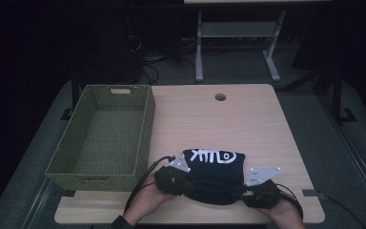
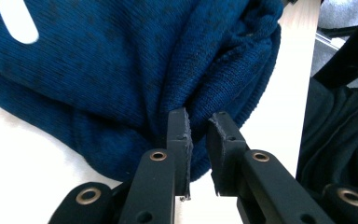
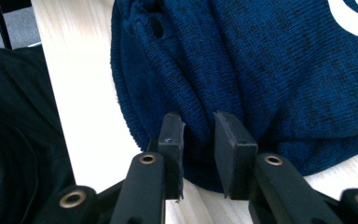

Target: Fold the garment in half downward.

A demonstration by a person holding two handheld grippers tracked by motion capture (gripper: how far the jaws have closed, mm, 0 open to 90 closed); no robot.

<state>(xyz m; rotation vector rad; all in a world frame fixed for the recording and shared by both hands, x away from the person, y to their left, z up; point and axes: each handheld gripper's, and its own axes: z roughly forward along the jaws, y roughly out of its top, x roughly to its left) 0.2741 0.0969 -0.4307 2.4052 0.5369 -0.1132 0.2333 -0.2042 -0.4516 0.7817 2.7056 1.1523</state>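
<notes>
Left to right in the high view, I see a green woven basket (image 1: pixel 102 136) filling the left half of the wooden table (image 1: pixel 248 124), its long axis running from the lower edge of the frame toward the top. Just right of it, at lower centre, lies a folded dark blue knit garment (image 1: pixel 215 174) with white lettering; its long axis runs across the frame, left to right, the lettered band along its upper edge and the rounded bulk toward the bottom edge of the table. My left gripper (image 1: pixel 174 180) meets the garment's lower left end and my right gripper (image 1: pixel 257 191) its lower right end, each in a hand entering from the bottom of the frame. In the left gripper view, the left gripper (image 2: pixel 199 128) has its jaws nearly closed, a narrow gap between the tips, which press into a fold of the garment (image 2: pixel 121 74); whether cloth is pinched I cannot tell. In the right gripper view, the right gripper (image 3: pixel 200 128) likewise stands slightly apart, with a ridge of the garment (image 3: pixel 261 70) bulging between the jaws.
</notes>
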